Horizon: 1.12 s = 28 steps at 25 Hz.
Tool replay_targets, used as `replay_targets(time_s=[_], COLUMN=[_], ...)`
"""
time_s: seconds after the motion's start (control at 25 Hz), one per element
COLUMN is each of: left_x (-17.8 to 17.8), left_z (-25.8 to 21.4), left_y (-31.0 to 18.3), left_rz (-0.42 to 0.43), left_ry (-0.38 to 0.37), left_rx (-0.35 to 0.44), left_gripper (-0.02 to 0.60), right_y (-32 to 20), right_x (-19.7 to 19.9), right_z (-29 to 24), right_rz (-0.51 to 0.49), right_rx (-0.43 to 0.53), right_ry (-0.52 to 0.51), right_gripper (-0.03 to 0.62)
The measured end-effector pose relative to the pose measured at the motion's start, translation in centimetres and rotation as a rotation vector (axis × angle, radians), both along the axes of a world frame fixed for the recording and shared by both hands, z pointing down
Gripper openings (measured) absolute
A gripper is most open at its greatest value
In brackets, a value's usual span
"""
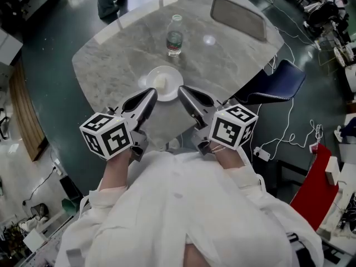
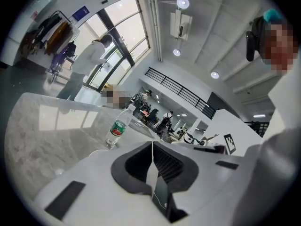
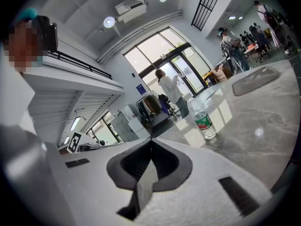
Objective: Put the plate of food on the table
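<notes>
A white plate [image 1: 168, 88] with a pale piece of food [image 1: 160, 82] rests on the grey marble table [image 1: 111, 65], close to its near edge. My left gripper [image 1: 152, 93] points at the plate's near left rim, and my right gripper [image 1: 182, 90] points at its near right rim. In the head view both tips lie right at the rim. In the left gripper view the left gripper [image 2: 153, 146] has its jaws pressed together with nothing seen between them. The right gripper [image 3: 150, 144] looks the same in its own view. The jaw bodies hide the plate in both gripper views.
A clear water bottle [image 1: 174, 36] with a green label stands just beyond the plate, also seen as the bottle [image 2: 117, 127] and the bottle [image 3: 204, 121]. A grey mat [image 1: 238, 16] lies at the far right of the table. A blue chair [image 1: 278, 82] stands at the right edge. People stand further off.
</notes>
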State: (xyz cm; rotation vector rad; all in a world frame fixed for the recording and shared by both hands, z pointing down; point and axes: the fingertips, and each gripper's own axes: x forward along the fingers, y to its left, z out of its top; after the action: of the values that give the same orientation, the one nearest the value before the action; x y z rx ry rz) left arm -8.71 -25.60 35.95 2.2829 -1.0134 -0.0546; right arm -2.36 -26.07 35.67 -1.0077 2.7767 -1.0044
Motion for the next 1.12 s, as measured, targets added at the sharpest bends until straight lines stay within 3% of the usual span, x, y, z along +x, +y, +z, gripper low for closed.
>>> replay_targets(time_s=[1.12], left_x=[1.6], left_z=[0.4], left_y=[0.9], left_rz=[0.028], left_ry=[0.018], left_rx=[-0.019], left_gripper=[0.02], right_y=[1.2], right_x=[0.3], right_z=[0.8], right_rz=[-0.013], right_rx=[-0.008], right_ry=[0.05], right_gripper=[0.002])
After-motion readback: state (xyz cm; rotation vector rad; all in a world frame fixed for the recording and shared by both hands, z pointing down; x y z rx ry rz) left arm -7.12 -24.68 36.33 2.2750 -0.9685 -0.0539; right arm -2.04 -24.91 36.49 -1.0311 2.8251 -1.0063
